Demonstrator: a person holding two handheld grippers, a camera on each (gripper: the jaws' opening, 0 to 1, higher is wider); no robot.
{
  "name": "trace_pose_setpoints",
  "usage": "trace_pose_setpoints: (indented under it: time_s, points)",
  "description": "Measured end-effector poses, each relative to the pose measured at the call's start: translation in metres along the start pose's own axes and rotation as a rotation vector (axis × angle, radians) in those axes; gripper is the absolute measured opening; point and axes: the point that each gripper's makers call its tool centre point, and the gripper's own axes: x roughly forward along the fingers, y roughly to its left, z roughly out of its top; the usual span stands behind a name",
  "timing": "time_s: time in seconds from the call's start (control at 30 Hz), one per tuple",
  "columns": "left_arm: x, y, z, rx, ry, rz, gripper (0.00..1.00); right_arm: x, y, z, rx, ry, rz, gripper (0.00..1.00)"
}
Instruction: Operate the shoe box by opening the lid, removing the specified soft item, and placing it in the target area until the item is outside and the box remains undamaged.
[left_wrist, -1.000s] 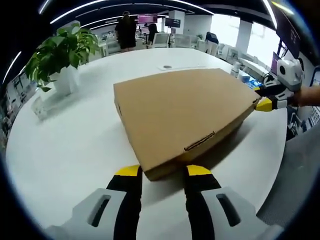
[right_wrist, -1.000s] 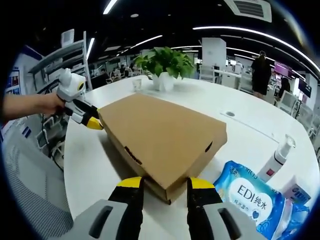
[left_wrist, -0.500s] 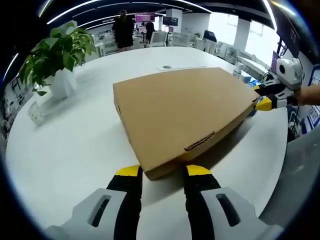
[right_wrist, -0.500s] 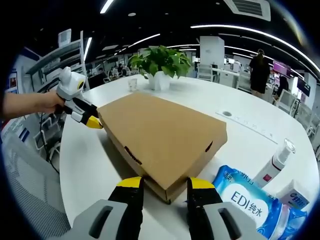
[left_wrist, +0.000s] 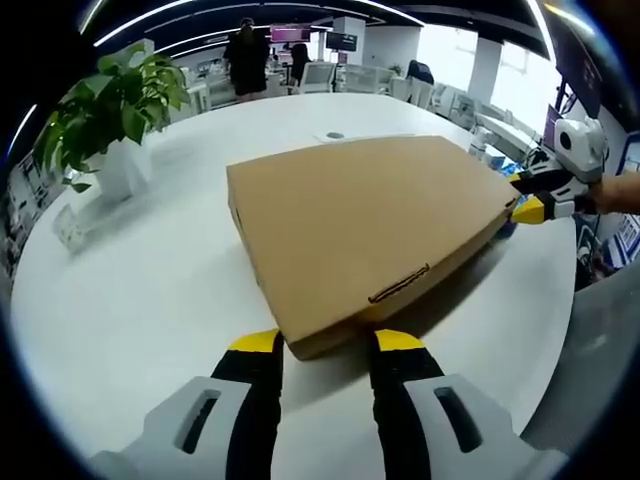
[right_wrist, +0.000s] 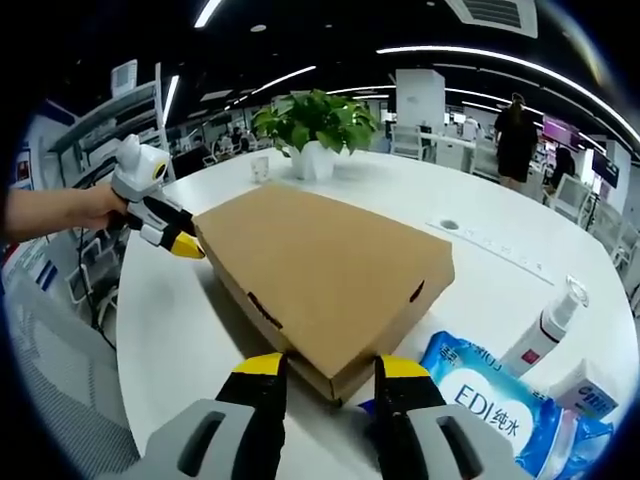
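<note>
My left gripper (left_wrist: 322, 342), left gripper view: both yellow-tipped jaws stand apart, one on each side of the near corner of the shoe box (left_wrist: 365, 222), with the corner in the gap between them; whether the tips press the cardboard I cannot tell. My right gripper (right_wrist: 327, 367), right gripper view: jaws likewise spread, bracketing the opposite corner of the same box. Neither has anything clamped.

The shoe box is a flat brown cardboard carton, lid shut, lying on a white round table (left_wrist: 150, 290). A tab slot shows in the lid edge just beyond the left gripper's jaws (a similar notch shows on the side facing the right gripper). In the left gripper view my right gripper appears at the far right corner of the box, yellow tip at the cardboard, a hand (left_wrist: 620, 190) behind it. In the right gripper view my left gripper shows at the far left corner, also held by a hand (right_wrist: 70, 212).

Right of the box, near my right gripper, lies a blue wet-wipes pack (right_wrist: 510, 405) printed "EDI", and beside it a white pump bottle (right_wrist: 545, 330). Beyond the box stands a potted plant (right_wrist: 312, 125) in a white pot. Far off, a person (left_wrist: 246, 60) in dark clothes stands among office desks.
</note>
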Motion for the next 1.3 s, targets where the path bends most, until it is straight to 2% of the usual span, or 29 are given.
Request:
trace_pose_setpoints:
  time_s: [0.17, 0.33, 0.5, 0.77, 1.0, 1.3]
  points:
    - [-0.004, -0.001, -0.002, -0.024, -0.017, 0.004, 0.34, -0.007, -0.001, 0.002, -0.001, -0.027, -0.024, 0.31]
    - [-0.018, 0.003, -0.002, -0.011, -0.035, 0.032, 0.35, -0.02, -0.005, 0.008, 0.008, -0.065, -0.046, 0.35]
    - [-0.038, 0.0, 0.003, -0.003, -0.084, 0.051, 0.35, -0.039, -0.011, 0.009, 0.028, -0.088, -0.078, 0.44]
    - [-0.067, -0.012, 0.006, -0.001, -0.137, 0.056, 0.42, -0.077, -0.018, 0.006, 0.029, -0.12, -0.128, 0.5]
    - [-0.09, -0.029, 0.007, -0.001, -0.176, 0.045, 0.5, -0.109, -0.021, 0.0, 0.042, -0.149, -0.19, 0.63]
    - [-0.11, -0.056, 0.012, -0.003, -0.223, 0.014, 0.65, -0.145, -0.022, -0.011, 0.083, -0.181, -0.246, 0.74]
